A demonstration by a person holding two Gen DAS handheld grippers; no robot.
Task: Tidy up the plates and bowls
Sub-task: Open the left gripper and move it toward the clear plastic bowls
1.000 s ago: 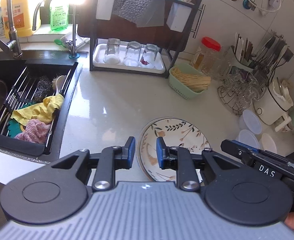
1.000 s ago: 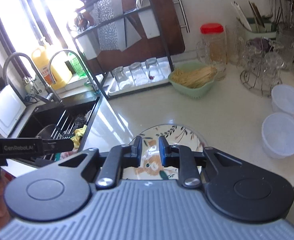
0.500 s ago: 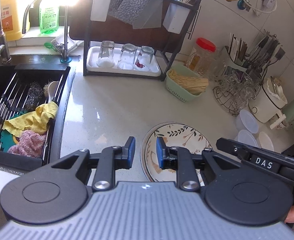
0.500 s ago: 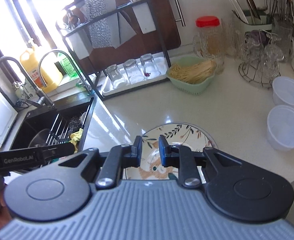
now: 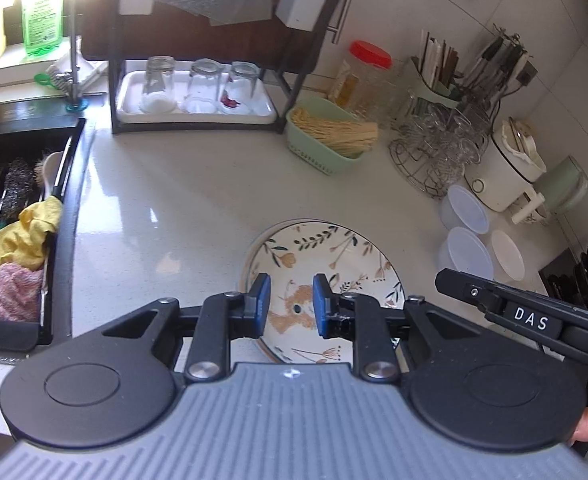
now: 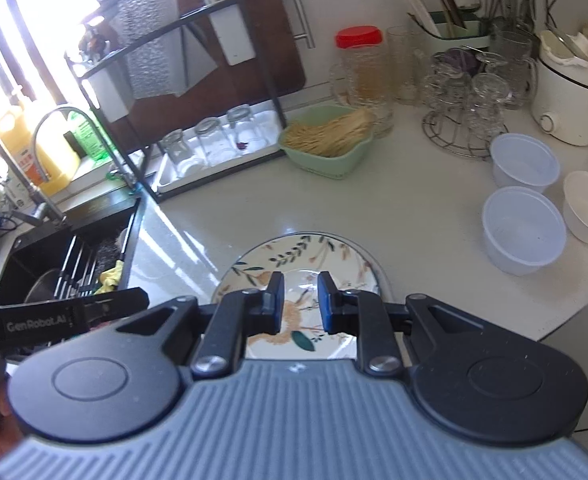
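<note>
Both grippers hovered over the floral plate (image 5: 325, 264), left gripper (image 5: 292, 300) and right gripper (image 6: 299, 298) each with a narrow gap between the fingers, pinching nothing. Plate lay flat on the counter (image 5: 182, 200). Beyond the plate to its right sat three white bowls (image 6: 523, 230). Step looked like approach; next likely needs a rim grip, plate edge low against the counter.

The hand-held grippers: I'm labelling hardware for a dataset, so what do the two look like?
Both share one build: a grey ribbed body, two round black discs, black linkage arms with silver screws, and blue pads. In the left wrist view the left hand-held gripper sees the right one's black bar lettered "DAS"; beside the right hand-held gripper a bar reads "GenRobot.AI".
</note>
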